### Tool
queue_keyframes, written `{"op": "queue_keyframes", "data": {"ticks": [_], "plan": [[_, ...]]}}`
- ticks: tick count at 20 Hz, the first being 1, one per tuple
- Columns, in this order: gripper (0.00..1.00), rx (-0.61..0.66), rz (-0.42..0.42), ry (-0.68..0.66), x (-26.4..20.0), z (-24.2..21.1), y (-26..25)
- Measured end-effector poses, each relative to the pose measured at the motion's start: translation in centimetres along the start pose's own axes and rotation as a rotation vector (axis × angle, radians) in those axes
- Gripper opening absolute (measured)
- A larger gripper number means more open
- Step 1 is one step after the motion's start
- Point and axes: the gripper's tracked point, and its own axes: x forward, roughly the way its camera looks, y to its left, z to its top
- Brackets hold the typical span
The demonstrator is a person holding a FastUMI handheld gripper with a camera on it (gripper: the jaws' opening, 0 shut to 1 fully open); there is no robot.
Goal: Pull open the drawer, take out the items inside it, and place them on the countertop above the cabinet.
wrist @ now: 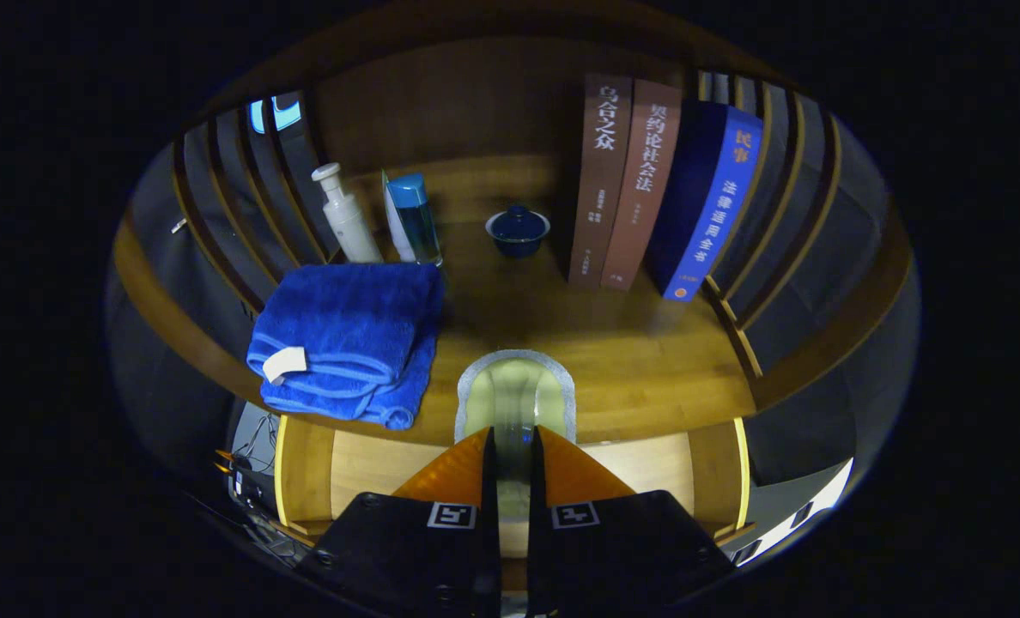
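Gripper view: gripper clamped on a pale green, silver-rimmed item, fingers pressed close on either side, held over the front edge of the countertop. Below the fingers, open drawer showing light wood, contents hidden behind the gripper. On the countertop: folded blue towel, white pump bottle, blue-capped bottle, dark lidded cup, three upright books. Judged status: drawer opened, one item lifted out, not yet set down; further drawer contents cannot be told.
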Motion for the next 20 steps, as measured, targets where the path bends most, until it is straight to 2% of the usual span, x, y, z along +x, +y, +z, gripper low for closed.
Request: {"op": "queue_keyframes", "data": {"ticks": [5,13,16,20], "plan": [[0.17,-0.027,-0.003,0.027,3.7,2.8,0.1],[0.17,-0.033,0.012,0.076,7.3,3.6,-0.3],[0.31,-0.011,0.022,0.071,8.0,3.8,-0.4],[0.77,0.013,0.033,0.073,8.2,3.4,-0.7]]}}
